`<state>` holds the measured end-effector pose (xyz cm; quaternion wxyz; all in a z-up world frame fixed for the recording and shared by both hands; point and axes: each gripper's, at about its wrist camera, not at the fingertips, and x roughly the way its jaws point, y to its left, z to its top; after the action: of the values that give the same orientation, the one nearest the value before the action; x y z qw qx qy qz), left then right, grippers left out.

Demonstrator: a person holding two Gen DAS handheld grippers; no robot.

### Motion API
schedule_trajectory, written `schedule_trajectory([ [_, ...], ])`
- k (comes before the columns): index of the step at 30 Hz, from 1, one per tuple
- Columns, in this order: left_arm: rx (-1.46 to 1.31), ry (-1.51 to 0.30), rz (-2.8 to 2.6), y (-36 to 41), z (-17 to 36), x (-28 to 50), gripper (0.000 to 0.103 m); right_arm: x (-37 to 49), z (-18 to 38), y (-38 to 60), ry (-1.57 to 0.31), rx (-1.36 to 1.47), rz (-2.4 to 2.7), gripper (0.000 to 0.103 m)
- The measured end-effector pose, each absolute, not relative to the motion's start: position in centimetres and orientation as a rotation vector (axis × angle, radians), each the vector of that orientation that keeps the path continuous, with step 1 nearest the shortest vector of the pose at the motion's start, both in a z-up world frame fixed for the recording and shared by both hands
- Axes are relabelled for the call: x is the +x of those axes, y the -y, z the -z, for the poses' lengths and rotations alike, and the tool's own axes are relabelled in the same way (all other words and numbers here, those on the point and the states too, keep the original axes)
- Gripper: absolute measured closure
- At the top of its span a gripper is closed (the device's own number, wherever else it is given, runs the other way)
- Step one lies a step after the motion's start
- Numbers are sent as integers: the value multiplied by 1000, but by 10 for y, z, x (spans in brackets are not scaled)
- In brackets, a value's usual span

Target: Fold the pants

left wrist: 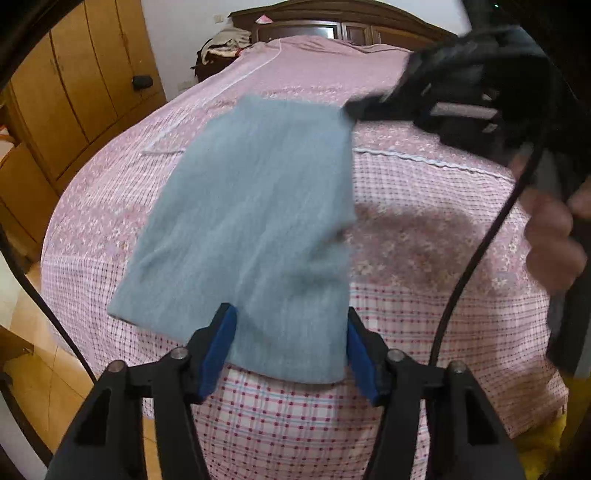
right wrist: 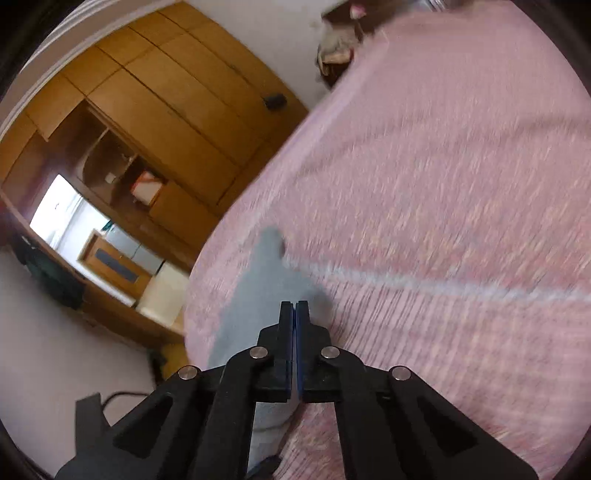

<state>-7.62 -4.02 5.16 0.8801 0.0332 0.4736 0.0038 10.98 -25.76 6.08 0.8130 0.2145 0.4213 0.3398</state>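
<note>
Two claws: I have one in each hand, both over the bed point(left wrist: 424, 206), and they are doing different jobs at this moment.
Pants: the grey-blue pants point(left wrist: 251, 221) lie as a flat oblong on the pink checked bedspread point(left wrist: 295, 417), long axis running away from me, near end at the foot of the bed. I read them as already doubled at least once, since I see one panel and no separate legs.
Left claw: the left claw point(left wrist: 291, 350) stands about half open, its blue pads point(left wrist: 218, 350) straddling the near edge of the pants without pressing on the cloth. I judge it has nothing in its grip; it sits there so the near hem stays lined up under it.
Right claw: the right claw point(right wrist: 294, 314) is shut tight, pads together. In the left wrist view its tip meets the far right corner of the pants; from its own camera I cannot make out cloth between the pads, so I cannot tell whether it pinches that corner or only touches it.
Why placed so: one claw at each end of the panel suits bringing the far end toward the near one, which I take to be the fold in hand.
Hand: fingers point(left wrist: 550, 236) wrap the right handle, with a black cable point(left wrist: 480, 251) hanging across the bed.
Blur: the right wrist view is smeared, so fine detail there is unreliable.
Risk: a one-corner lift could skew the far edge.
Surroundings: wooden wardrobe point(left wrist: 74, 96) to the left, headboard point(left wrist: 332, 22) beyond.
</note>
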Motion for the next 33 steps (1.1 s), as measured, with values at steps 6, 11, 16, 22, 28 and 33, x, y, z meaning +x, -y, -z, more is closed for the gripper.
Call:
schedule_trajectory([
  [6,57,-981,-3,40,-56,-81,53,127,-69,268,-899,367,-689,101],
  [11,127,-962,-14,52,-56,-86,49,120,-46,250,-1062,415,-761,67],
  [16,185,-952,-40,65,-49,-83,36,124,-19,228,-1163,481,-798,58],
  [22,194,-923,-55,53,-59,-82,77,132,-18,224,-1112,535,-813,88],
  [28,228,-954,39,52,-84,-92,82,131,-44,218,-1024,486,-852,88],
  [33,133,-1041,125,51,-68,-94,87,142,-13,235,-1102,503,-796,86],
])
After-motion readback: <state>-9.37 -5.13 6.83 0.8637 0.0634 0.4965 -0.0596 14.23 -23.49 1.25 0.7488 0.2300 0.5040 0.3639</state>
